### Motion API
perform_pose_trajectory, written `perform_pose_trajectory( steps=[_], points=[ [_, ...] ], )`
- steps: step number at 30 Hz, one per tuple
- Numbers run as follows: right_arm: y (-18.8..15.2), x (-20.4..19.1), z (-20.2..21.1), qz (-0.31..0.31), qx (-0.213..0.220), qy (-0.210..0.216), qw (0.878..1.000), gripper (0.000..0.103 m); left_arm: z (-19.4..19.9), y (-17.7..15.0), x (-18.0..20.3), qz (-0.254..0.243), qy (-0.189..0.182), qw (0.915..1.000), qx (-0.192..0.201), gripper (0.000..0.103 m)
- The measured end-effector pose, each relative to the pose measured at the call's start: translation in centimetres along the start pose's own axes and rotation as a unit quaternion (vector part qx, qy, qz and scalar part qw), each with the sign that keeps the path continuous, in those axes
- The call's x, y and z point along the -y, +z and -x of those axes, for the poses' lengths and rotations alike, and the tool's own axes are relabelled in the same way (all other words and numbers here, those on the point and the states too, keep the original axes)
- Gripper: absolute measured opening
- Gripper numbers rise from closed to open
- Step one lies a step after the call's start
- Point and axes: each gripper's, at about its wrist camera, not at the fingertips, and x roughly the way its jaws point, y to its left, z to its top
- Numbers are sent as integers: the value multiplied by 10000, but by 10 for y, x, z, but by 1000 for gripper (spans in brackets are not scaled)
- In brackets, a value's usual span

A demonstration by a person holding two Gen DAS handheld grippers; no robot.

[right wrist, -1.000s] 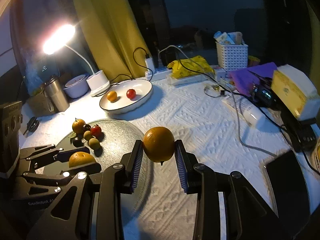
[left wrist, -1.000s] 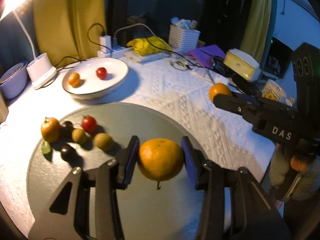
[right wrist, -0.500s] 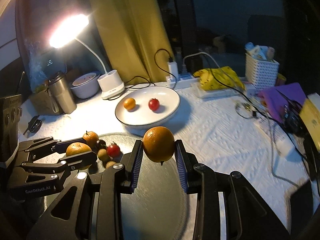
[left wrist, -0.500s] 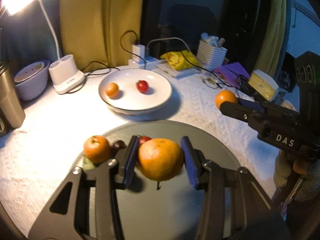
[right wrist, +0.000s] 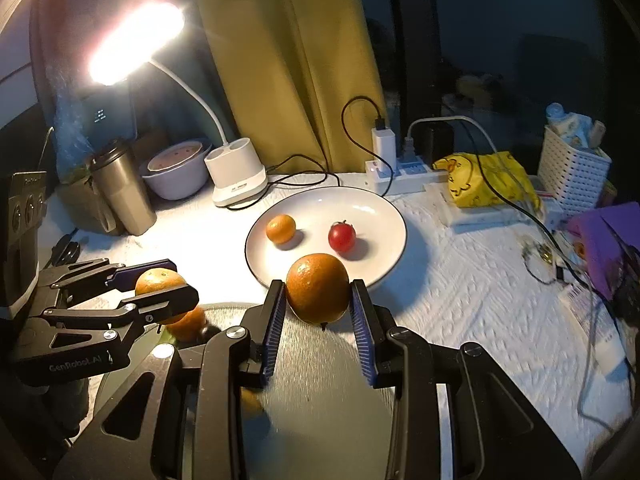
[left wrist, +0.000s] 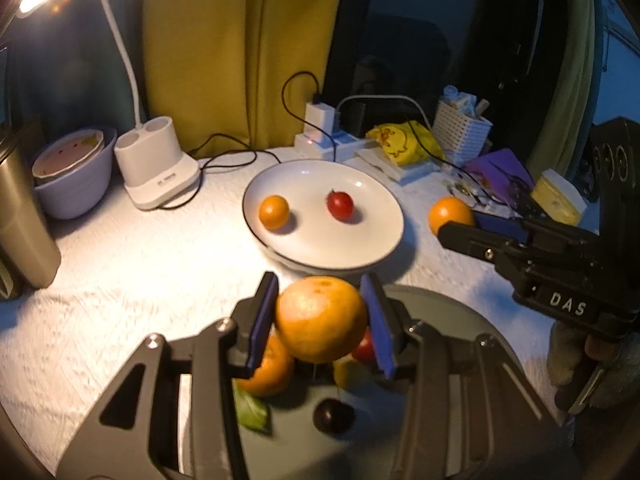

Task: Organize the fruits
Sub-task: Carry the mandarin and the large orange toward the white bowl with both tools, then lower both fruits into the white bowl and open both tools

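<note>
The left gripper (left wrist: 320, 322) has its two blue-padded fingers (left wrist: 262, 320) pressed against the sides of a large pale-orange mandarin (left wrist: 320, 318), which hangs clear above the near edge of a round grey tray (left wrist: 452, 320). On the tray just below and behind this fruit lie a smaller orange mandarin (left wrist: 268, 368), a red cherry tomato (left wrist: 363, 348), a yellowish small fruit (left wrist: 346, 372), a dark round cherry (left wrist: 333, 416) and a green leaf (left wrist: 250, 408).

The right gripper (right wrist: 318, 302) likewise clamps a deep-orange round mandarin (right wrist: 318, 286) between its ribbed blue pads (right wrist: 274, 320), held in the air over the tray's far rim, just in front of a white round ceramic plate (right wrist: 384, 216). In the plate rest a small orange kumquat-like fruit (right wrist: 281, 229) on the left and a red tomato (right wrist: 342, 236) to its right, apart from each other.

Both fruits are carried near the plate, the left one to the left of the right one. Beyond the plate, at the far side of the white textured tablecloth (right wrist: 460, 280), stand a white desk lamp base (right wrist: 236, 174), a lilac bowl (right wrist: 176, 176), a steel tumbler (right wrist: 122, 188) at far left, a white power strip (right wrist: 400, 174), a yellow bag (right wrist: 484, 178) and a white woven basket (right wrist: 572, 168) at far right.
</note>
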Motion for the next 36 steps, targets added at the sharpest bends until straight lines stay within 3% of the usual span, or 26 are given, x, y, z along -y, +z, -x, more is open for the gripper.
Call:
perform_pose_trajectory(
  steps=[14,27,31,36],
  points=[
    [26,12,-59,1,-212,106,9997,35,-52,28,-19,140,-38,9995,-263,44],
    [25,28,-94,-227,-518,128,9983,35,-80,39,-31,365,-111,9984,-414,46],
    [24,30,-94,-269,-526,79,9982,48,-77,42,-34,428,-102,9985,-326,48],
    [22,26,-88,-255,-463,7,9986,49,-65,45,-36,479,-80,9986,-200,53]
  ],
)
